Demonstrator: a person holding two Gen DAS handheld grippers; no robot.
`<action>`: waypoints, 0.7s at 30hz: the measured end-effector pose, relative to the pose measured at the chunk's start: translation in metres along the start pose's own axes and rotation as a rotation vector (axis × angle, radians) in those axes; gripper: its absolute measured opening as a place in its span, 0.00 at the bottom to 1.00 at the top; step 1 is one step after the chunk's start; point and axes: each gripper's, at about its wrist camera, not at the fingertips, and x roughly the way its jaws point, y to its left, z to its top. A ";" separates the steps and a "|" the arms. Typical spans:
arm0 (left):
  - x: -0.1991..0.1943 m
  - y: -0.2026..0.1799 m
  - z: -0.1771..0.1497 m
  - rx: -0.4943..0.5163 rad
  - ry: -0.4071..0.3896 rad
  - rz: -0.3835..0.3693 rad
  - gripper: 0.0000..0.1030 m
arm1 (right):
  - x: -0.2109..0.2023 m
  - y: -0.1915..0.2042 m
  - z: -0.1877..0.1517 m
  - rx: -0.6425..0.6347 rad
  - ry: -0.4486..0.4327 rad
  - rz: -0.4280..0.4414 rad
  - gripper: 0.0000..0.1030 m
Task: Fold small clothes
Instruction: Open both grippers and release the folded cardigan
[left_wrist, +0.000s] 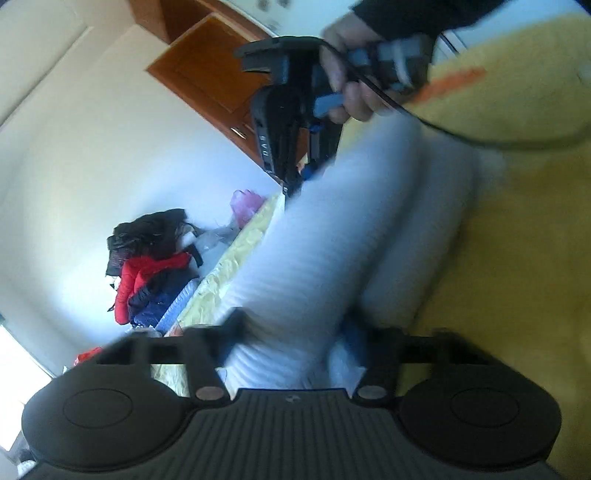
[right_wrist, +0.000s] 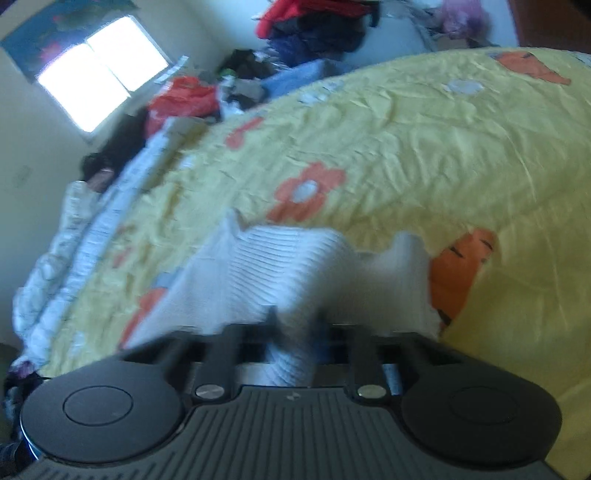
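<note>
A small white ribbed knit garment (left_wrist: 325, 236) is stretched between both grippers above the yellow flowered bedspread (left_wrist: 517, 258). My left gripper (left_wrist: 291, 332) is shut on its near end. In the left wrist view the right gripper (left_wrist: 299, 181), held by a hand, pinches the far end. In the right wrist view my right gripper (right_wrist: 295, 328) is shut on the same garment (right_wrist: 280, 266), which hangs toward the bedspread (right_wrist: 424, 147). Both views are blurred by motion.
A pile of red, black and blue clothes (left_wrist: 147, 266) lies beside the bed by the wall. A wooden cabinet (left_wrist: 210, 74) stands behind. A crumpled white quilt (right_wrist: 74, 240) lies along the bed's left edge. A bright window (right_wrist: 99, 74) is at the far wall.
</note>
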 end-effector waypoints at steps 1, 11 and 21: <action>-0.001 0.004 0.004 -0.015 -0.009 -0.004 0.26 | -0.011 0.002 0.002 -0.026 -0.018 -0.005 0.16; -0.005 -0.016 0.005 0.002 -0.079 -0.030 0.23 | -0.026 -0.037 -0.024 0.034 -0.076 -0.113 0.16; -0.053 0.030 -0.013 0.032 -0.183 -0.016 0.80 | -0.073 0.029 -0.021 -0.065 -0.190 -0.123 0.63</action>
